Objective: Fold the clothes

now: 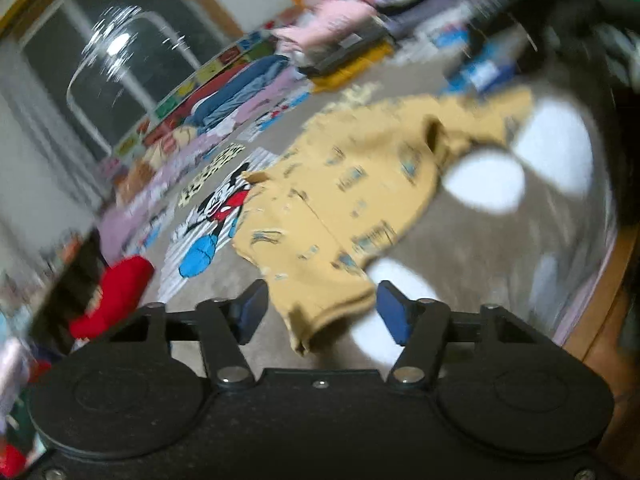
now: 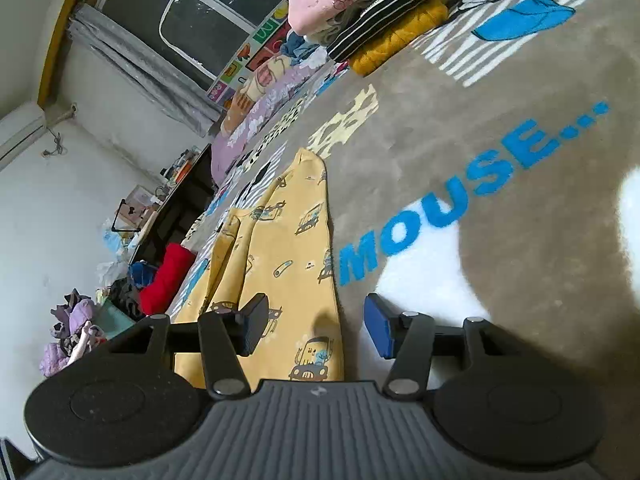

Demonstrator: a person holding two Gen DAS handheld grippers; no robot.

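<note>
One yellow garment [image 2: 280, 240], soft knit printed with small cartoon cars, spread flat on the grey plush rug [image 2: 500, 128]. Seen from the right wrist: lying lengthwise ahead of the right claw [image 2: 314, 328], its near end running under the gap between the two blue pads, closer to the left-hand pad; jaws standing apart, pads not pressing on the cloth. Seen from the left wrist, blurred: same garment [image 1: 340, 192] stretching away from the left claw [image 1: 320, 312], a ribbed cuff end lying between the parted pads, neither pad clearly touching it; jaws apart, gripping nothing.

Beside the garment on the rug: woven blue letters reading MOUSE [image 2: 460, 204] along its right edge, white patches [image 2: 424, 280] near them, a cartoon mouse figure [image 1: 224, 204] with red and blue parts off its far left side. Beyond the garment's far end: folded pile [image 2: 372, 12] of pink, black-and-white striped and mustard pieces. Left of the garment: red rolled cloth [image 2: 168, 276] at the rug's edge, purple bedding [image 2: 256, 124] farther back, grey curtain [image 2: 152, 76] and dark window [image 2: 208, 8] behind.
</note>
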